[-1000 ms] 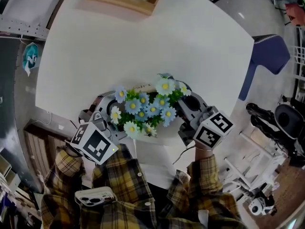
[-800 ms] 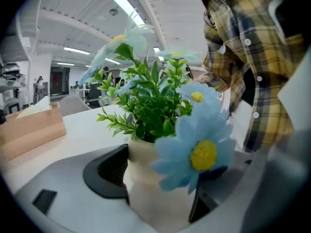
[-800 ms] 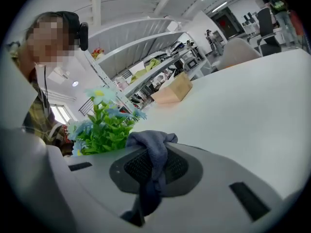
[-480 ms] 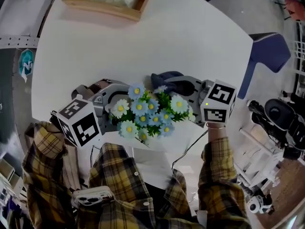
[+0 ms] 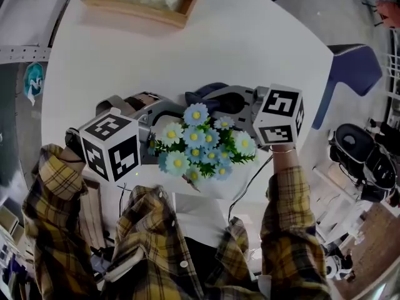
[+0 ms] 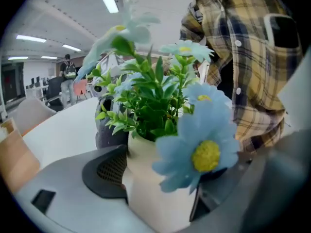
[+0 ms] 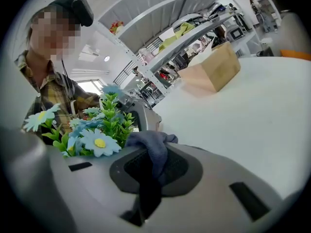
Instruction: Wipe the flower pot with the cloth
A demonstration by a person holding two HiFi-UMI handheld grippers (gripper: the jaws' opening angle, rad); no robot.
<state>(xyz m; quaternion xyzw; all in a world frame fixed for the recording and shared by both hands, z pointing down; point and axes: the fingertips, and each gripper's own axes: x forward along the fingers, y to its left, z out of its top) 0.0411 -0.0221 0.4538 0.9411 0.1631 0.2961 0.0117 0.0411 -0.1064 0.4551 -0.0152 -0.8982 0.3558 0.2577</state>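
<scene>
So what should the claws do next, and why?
Probably rub the cloth along the flower pot side: the right claw pinches the cloth close beside the flowers, and the left claw grips the flower pot.

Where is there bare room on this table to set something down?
The white table is bare between the wooden tray at its far edge and the white pot of blue daisies, and toward the blue chair. The near edge is crowded: pot, dark blue cloth.
</scene>
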